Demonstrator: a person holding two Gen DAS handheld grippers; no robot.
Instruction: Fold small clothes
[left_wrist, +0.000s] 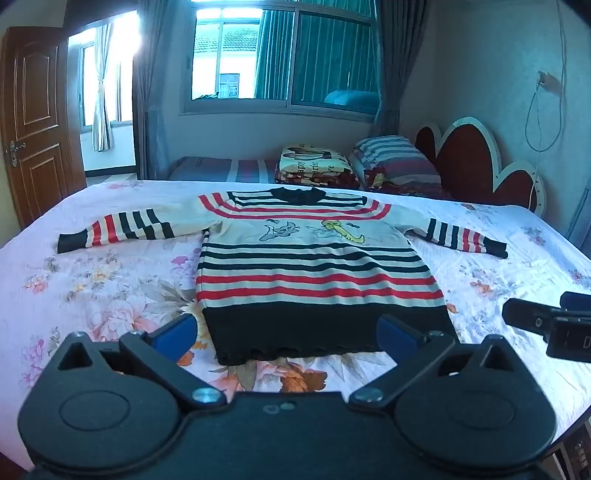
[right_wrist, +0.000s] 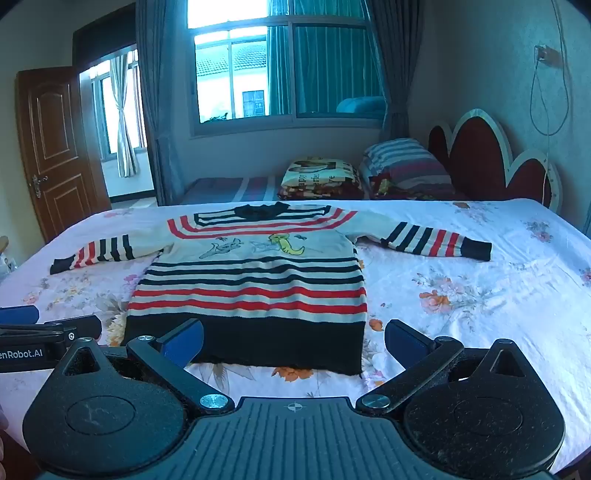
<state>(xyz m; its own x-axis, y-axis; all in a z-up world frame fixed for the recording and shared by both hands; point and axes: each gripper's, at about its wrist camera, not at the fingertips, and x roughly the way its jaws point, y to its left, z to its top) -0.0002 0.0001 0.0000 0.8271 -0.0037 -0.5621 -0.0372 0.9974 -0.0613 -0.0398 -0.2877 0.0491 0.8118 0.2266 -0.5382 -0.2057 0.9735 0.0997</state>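
**Striped sweater laid flat on the bed, both claws open at its hem**

The sweater (left_wrist: 317, 266) lies spread out, front up, on the floral bedsheet (left_wrist: 110, 295), with both sleeves stretched out to the sides and the dark collar at the far end. Its body carries black and red stripes on cream, a cartoon print across the chest, and a wide black band along the near hem.

The left claw (left_wrist: 288, 338) hangs just short of that hem, jaws spread wide with nothing between them; its blue pads (left_wrist: 177, 336) sit near the hem's left corner and the middle of the band. The right claw (right_wrist: 293, 341) is also wide open and empty, near the hem's right corner, with one pad over the black band and the other over bare sheet.

Beyond the sweater's collar lie a folded blanket (left_wrist: 314, 164) and a striped pillow (left_wrist: 395, 157) against the red headboard (left_wrist: 476, 162). Farther back are a window (left_wrist: 280, 55) with curtains, and a brown door (left_wrist: 33, 122) off to the sweater's left.
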